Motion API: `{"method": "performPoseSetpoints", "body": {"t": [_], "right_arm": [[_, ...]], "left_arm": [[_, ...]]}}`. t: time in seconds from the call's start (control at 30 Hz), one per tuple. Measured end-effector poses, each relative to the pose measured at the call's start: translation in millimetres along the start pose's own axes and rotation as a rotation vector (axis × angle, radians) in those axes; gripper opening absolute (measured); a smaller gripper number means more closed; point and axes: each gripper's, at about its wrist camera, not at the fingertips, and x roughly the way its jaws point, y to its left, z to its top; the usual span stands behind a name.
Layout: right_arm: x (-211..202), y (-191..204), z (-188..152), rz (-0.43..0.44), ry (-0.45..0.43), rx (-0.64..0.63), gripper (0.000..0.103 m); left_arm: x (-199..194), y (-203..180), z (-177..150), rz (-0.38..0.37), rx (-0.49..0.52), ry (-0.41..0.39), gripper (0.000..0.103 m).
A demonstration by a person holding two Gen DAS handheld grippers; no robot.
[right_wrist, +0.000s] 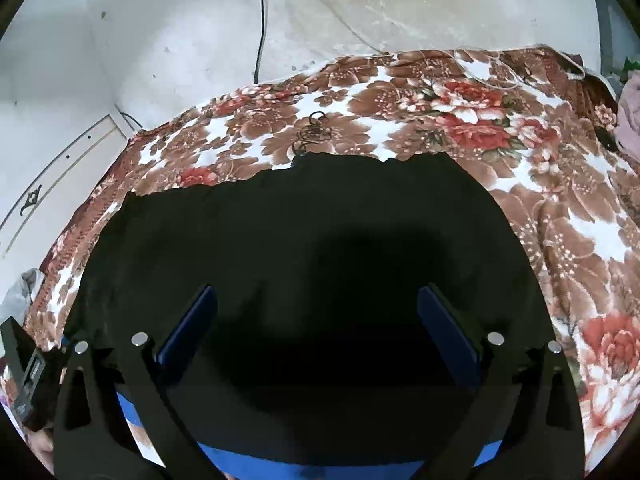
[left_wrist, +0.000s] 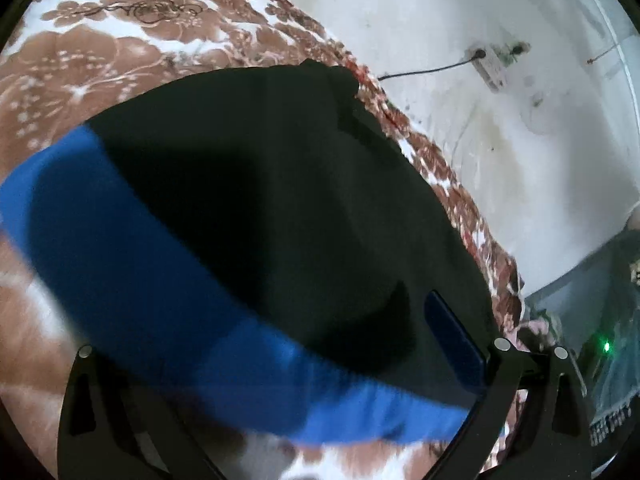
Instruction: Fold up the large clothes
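A black garment with a blue band [right_wrist: 304, 240] lies on the brown floral blanket [right_wrist: 560, 200]. The right tool [right_wrist: 316, 320] hovers spread apart above it; the left tool's [left_wrist: 280, 344] state I cannot tell.

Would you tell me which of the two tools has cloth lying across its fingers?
The left tool: the garment's blue band drapes over its left finger. The right tool stands open above the black garment, both fingers bare.
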Motion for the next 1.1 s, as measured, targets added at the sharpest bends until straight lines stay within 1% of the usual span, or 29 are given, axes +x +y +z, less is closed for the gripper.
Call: {"method": "performPoseSetpoints", "body": {"t": [0.07,0.17,0.2,0.27,0.37,0.43,0.47,0.5,0.57,0.6,0.63,0.67,0.7,0.73,0.8,0.87,0.93,1.0,1.1], "right_arm": [[3,2,-1,-0.016,0.003,-0.012,0.098],[10,7,-1,-0.027,0.016,-0.028,0.098],[12,8,-1,-0.03,0.018,-0.031,0.098],[14,12,0,-0.055,0.025,-0.046,0.098],[15,20,2,-0.074,0.019,-0.065,0.098],[15,29,2,-0.053,0.018,-0.07,0.098],[16,35,2,-0.049,0.019,-0.081,0.098],[19,45,0,-0.063,0.02,-0.11,0.098],[27,57,-4,-0.114,0.022,-0.157,0.098],[33,61,-8,-0.149,0.022,-0.178,0.098],[38,62,-10,-0.164,0.025,-0.186,0.098],[44,62,-14,-0.181,0.037,-0.191,0.098],[48,61,-16,-0.186,0.043,-0.191,0.098],[51,59,-18,-0.195,0.045,-0.188,0.098],[50,54,-18,-0.214,0.038,-0.177,0.098],[44,45,-16,-0.25,0.015,-0.154,0.098],[43,38,-16,-0.264,0.019,-0.145,0.098],[55,30,-18,-0.235,0.079,-0.141,0.098],[67,27,-24,-0.21,0.106,-0.138,0.099]], "left_arm": [[6,2,8,-0.018,-0.028,-0.027,0.098],[11,1,18,-0.037,-0.04,-0.066,0.098],[14,0,22,-0.032,-0.04,-0.074,0.098],[16,-6,26,-0.029,-0.018,-0.085,0.098],[12,-19,29,-0.051,0.035,-0.138,0.097],[8,-23,28,-0.056,0.073,-0.162,0.09],[9,-20,29,-0.054,0.072,-0.16,0.08],[10,-15,31,-0.051,0.053,-0.149,0.062],[16,-3,37,-0.04,0.014,-0.121,0.04],[20,3,41,-0.054,-0.006,-0.102,0.036],[22,7,42,-0.066,-0.026,-0.092,0.035],[22,7,42,-0.071,-0.024,-0.089,0.032],[21,5,41,-0.072,-0.011,-0.091,0.027],[20,2,40,-0.073,0.007,-0.095,0.025],[20,-2,40,-0.067,0.031,-0.097,0.023],[21,-1,41,-0.066,0.033,-0.094,0.023],[21,-1,41,-0.062,0.042,-0.092,0.023],[21,-4,40,-0.051,0.06,-0.097,0.023],[20,-7,38,-0.045,0.08,-0.106,0.023]]}}
